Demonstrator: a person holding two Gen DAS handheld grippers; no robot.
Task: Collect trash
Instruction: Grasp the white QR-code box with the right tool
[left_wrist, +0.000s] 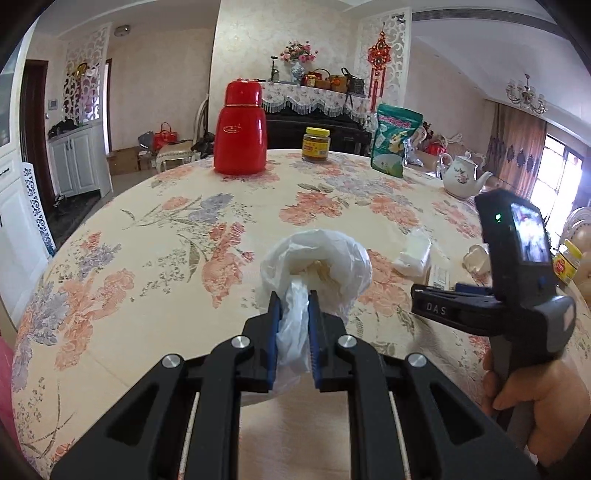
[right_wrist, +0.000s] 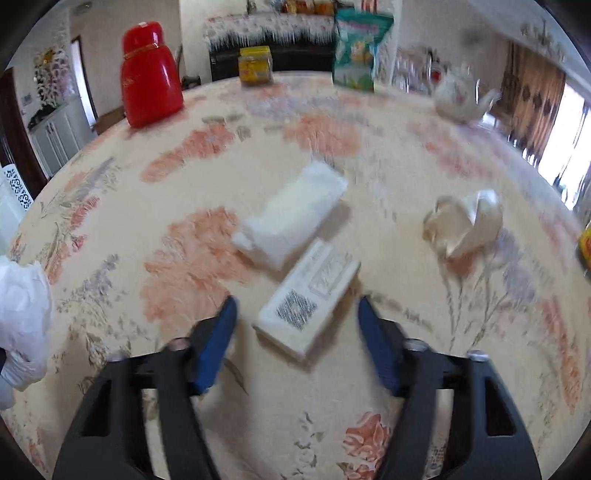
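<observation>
My left gripper was clamped on a white plastic bag, its mouth gaping above the floral tablecloth. My right gripper stood apart, pads clear of the small white box between them. Beyond lay a white wrapper, a crumpled cream scrap, then a red flask.

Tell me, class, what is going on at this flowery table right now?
A person is clearing rubbish with a hand-held gripper in each hand. The left gripper is shut on the neck of a white plastic bag, holding it open on the table. The right gripper is open, its fingers either side of a small white box, not yet gripping it. A white wrapper and a crumpled tissue lie beyond.
</observation>
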